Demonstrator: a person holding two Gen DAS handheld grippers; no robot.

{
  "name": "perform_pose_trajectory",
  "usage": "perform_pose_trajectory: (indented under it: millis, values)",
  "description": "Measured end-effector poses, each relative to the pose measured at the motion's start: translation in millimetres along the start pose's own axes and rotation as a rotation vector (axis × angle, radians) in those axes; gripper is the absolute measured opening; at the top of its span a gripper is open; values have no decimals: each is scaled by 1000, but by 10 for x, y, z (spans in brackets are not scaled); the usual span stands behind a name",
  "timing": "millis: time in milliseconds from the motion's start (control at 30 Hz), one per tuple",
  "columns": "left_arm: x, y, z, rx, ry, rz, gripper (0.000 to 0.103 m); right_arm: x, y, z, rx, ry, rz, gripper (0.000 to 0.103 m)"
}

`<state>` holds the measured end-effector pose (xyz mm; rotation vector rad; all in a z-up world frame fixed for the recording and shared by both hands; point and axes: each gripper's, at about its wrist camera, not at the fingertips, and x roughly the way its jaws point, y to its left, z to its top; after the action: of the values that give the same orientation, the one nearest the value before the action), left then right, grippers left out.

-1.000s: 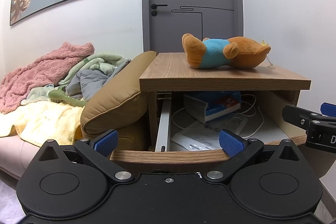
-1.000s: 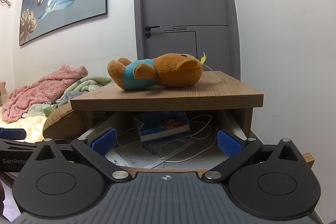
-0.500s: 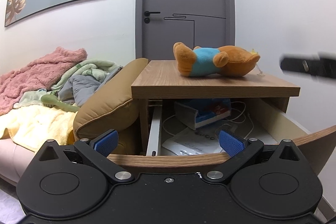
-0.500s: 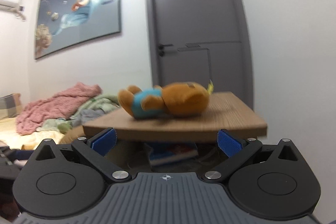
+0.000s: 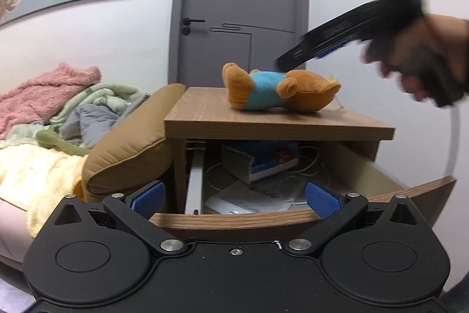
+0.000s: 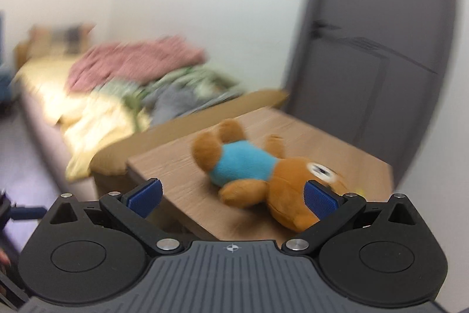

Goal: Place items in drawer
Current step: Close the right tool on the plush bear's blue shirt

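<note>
Above plush bear (image 6: 263,175), right gripper (image 6: 233,197) gapes.

Count: one plush toy (image 5: 278,91) on one nightstand (image 5: 205,116); one open drawer (image 5: 234,220) containing one box (image 5: 261,162); two claws, left claw (image 5: 234,197), right claw (image 6: 233,195).

1. The left wrist view sits low, just in front of the open drawer (image 5: 234,217), facing level toward the nightstand (image 5: 275,122) and door (image 5: 243,5)
2. The right wrist view, blurred, looks down from above the nightstand top (image 6: 181,166), tilted toward the bed (image 6: 88,96)
3. Both views share the plush bear (image 5: 278,91) (image 6: 263,175)
</note>
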<state>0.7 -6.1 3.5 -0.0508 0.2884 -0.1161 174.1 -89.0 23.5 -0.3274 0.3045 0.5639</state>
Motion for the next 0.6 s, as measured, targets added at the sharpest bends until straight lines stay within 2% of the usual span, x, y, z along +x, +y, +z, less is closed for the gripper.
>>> perform_pose_trajectory:
  millis: [67,333,500,600]
  values:
    - [-19,43,5,-13,-12,-20,102,200,-3,142,-64,60,30,103]
    - [-20,201,21,-73,-13,-51,102,832,-14,371,-213,231,19,103]
    - [-47,249,31,-90,-17,-65,102,1123,-138,362,-216,329,13,103]
    - [-39,250,30,-86,-14,-65,102,1234,-254,388,-147,342,27,103]
